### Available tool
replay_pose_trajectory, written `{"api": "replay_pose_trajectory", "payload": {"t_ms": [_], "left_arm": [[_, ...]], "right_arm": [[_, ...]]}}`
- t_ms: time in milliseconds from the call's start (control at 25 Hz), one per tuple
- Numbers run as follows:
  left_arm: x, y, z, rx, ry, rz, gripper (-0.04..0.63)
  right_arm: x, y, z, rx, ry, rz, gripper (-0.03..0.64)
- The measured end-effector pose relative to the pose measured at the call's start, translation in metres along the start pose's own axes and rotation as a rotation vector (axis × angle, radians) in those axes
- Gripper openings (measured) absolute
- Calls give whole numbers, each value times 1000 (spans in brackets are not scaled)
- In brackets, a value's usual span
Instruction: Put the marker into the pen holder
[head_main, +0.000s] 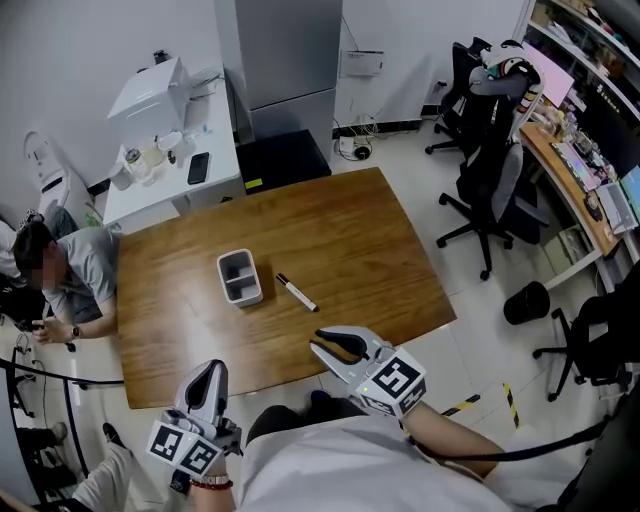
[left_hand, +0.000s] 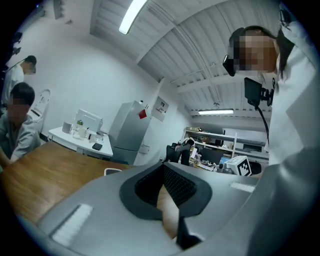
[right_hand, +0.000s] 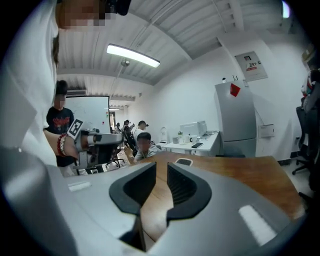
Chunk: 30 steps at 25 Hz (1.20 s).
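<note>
Lower left, off the near edge of the surface: left gripper, pressed fully closed on nothing and pointing level. Probably parked as the idle side.

Further in, left of centre: holder, upright and open-topped, with two compartments, both seemingly empty, so ready to receive.

Just right of it, apart and not touching: marker, white-bodied with dark ends, lying flat on the wood at a slant. Not yet picked up.

Right of that, over the near edge: right gripper, parted a moderate way with only bare wood showing between the pads. Tilted slightly down and aimed toward the marker. Likely set up for the grab, being the nearer of the two. Well short of contact.
</note>
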<state>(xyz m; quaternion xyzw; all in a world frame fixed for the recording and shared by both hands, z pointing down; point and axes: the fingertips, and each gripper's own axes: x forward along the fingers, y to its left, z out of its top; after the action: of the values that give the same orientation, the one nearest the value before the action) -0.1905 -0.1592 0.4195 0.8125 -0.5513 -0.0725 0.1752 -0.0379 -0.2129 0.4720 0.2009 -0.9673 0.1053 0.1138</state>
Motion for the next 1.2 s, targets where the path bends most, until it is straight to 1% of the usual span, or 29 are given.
{"api": "replay_pose_trajectory", "payload": {"t_ms": [80,120,200,280,360,440,560,640,720,840,920,1000,1200], "left_arm": [[3,5,-4,-32,-1,-3,0],[2,10,-3,-35,-2,3,0],[-1,31,8,-25,-7,41,0],[-5,55,24,-12,-7,77,0],[-7,74,38,10,4,92,0],[-3,88,43,25,16,96,0],[12,91,35,13,8,62,0],[17,90,22,-39,-10,38,0],[18,96,12,-88,-8,31,0],[18,114,13,-80,13,48,0],[16,125,18,-86,-5,70,0],[17,134,21,-87,-8,79,0],[25,143,21,-87,10,64,0]], "right_arm": [[7,-20,-12,40,32,-41,54],[11,-29,-19,58,52,-56,57],[21,-47,-34,82,99,-86,71],[32,-67,-51,84,144,-146,102],[42,-87,-67,66,177,-223,103],[56,-102,-86,52,222,-261,94],[79,-114,-120,49,316,-276,89],[87,-119,-138,42,359,-299,89],[97,-125,-149,38,398,-314,96],[109,-127,-162,46,459,-290,106],[113,-126,-169,41,496,-270,106],[118,-128,-176,40,525,-273,106],[130,-131,-187,34,575,-268,96]]}}
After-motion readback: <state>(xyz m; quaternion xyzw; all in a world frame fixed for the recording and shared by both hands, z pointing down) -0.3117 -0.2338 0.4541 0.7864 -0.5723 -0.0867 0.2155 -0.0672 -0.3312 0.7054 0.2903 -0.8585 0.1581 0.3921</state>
